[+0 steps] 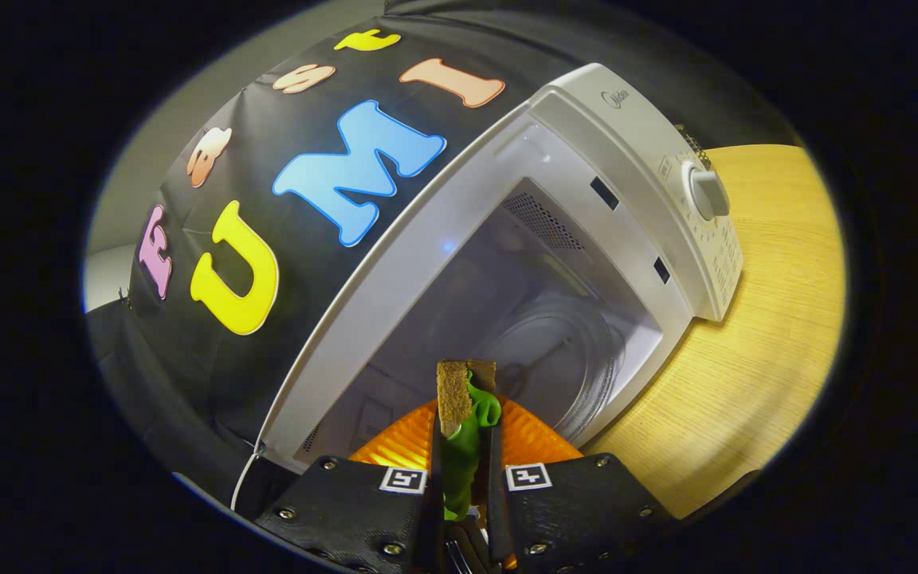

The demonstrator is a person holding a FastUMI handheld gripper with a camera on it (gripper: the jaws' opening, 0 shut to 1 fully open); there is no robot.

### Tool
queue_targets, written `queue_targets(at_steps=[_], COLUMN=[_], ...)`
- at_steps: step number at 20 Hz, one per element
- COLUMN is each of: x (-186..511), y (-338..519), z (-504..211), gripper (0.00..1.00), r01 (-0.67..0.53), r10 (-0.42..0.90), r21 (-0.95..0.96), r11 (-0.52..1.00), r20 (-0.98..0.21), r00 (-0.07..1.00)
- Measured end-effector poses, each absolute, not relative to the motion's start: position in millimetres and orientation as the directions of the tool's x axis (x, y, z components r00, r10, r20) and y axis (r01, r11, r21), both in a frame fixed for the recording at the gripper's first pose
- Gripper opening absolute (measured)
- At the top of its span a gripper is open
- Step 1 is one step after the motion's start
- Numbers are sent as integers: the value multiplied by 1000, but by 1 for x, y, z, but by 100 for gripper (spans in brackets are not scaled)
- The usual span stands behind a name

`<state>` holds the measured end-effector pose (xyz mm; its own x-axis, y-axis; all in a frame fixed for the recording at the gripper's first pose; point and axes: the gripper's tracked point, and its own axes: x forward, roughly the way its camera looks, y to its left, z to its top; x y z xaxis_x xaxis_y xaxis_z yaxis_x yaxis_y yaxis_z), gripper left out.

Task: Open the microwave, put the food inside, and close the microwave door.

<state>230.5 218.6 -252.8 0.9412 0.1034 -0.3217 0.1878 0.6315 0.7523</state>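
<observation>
The white microwave (634,151) stands on a wooden table (770,319), its cavity open toward me and tilted in the view. Inside lies the glass turntable (570,351). My gripper (467,414) is shut on the green stem (463,454) of an orange ribbed toy food (395,442), a pumpkin-like piece, held just in front of the cavity's opening. The fingers' rough pads (453,395) press the stem from both sides. The door is out of sight.
The control panel with a round knob (708,193) sits beside the cavity on the right. The booth's black cloth wall (212,351) hangs behind and to the left of the microwave. Bare wooden table extends to the right.
</observation>
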Motion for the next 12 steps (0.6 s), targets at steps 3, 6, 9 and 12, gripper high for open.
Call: queue_targets(at_steps=[3,6,9,12], x=[245,251,255,253], y=[219,214,209,205], z=[-264,-271,-280,-284], gripper=[22,22,22,33], r01=[206,224,246,261], r10=[82,56,35,25], r21=[761,755,742,721], r11=[615,616,624,642], r20=[-321,-325,-341,-360], r00=[944,944,940,933])
